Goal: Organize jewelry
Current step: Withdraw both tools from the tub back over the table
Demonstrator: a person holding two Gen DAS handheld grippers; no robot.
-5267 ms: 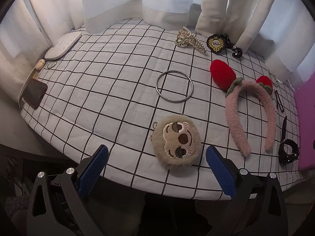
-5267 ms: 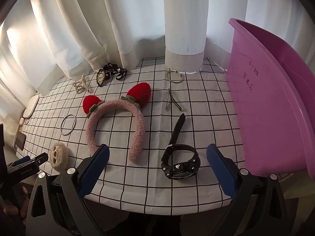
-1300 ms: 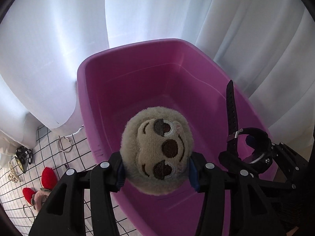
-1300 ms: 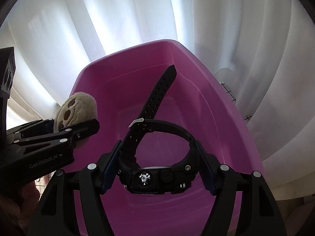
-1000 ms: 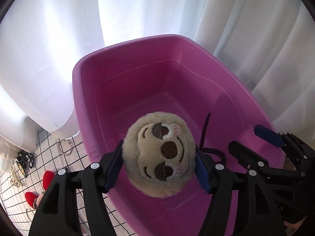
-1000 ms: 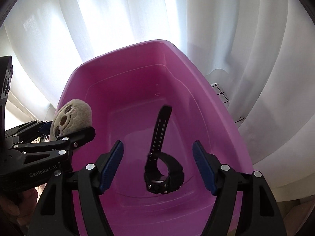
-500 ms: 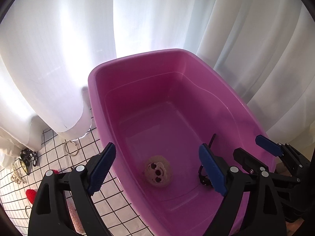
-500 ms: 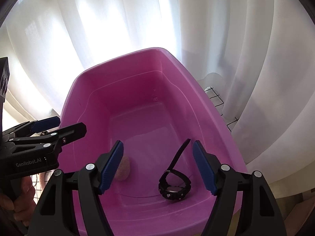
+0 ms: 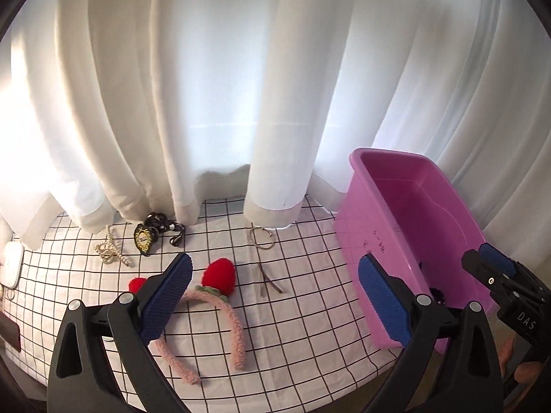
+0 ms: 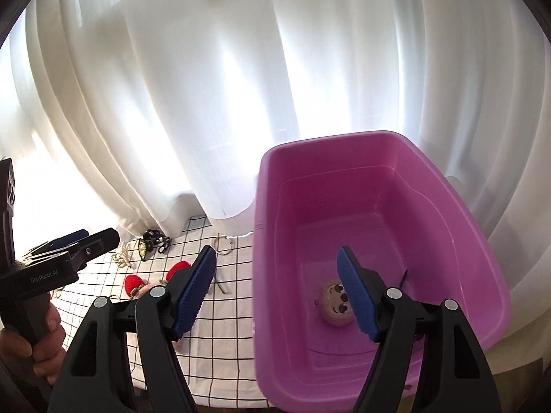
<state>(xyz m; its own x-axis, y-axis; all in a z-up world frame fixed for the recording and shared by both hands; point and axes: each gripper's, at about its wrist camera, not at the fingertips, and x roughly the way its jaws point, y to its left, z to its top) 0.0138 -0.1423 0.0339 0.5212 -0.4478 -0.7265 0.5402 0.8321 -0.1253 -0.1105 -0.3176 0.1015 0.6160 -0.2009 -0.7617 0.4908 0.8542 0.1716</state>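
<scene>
A purple tub (image 9: 365,206) (image 10: 268,213) stands at the table's right end. Inside it lie a plush sloth face (image 10: 335,301) and a black watch, of which only the strap tip (image 10: 403,275) shows. My left gripper (image 9: 275,296) is open and empty above the checked cloth, over a pink headband with red strawberry ears (image 9: 220,275). My right gripper (image 10: 277,290) is open and empty above the tub's left rim. On the cloth lie a metal ring (image 9: 262,238), a thin hairpin (image 9: 270,280), a black-and-gold badge with chain (image 9: 144,239) and a pearl clip (image 9: 110,251).
White curtains (image 9: 241,86) hang close behind the table and the tub. A white device (image 9: 12,265) lies at the cloth's far left edge. The cloth's front edge (image 9: 292,392) curves below the headband.
Both grippers let go over the tub: the watch, then the sloth, dropped in. Both grippers have since pulled back, the left one swinging left to face the cloth.
</scene>
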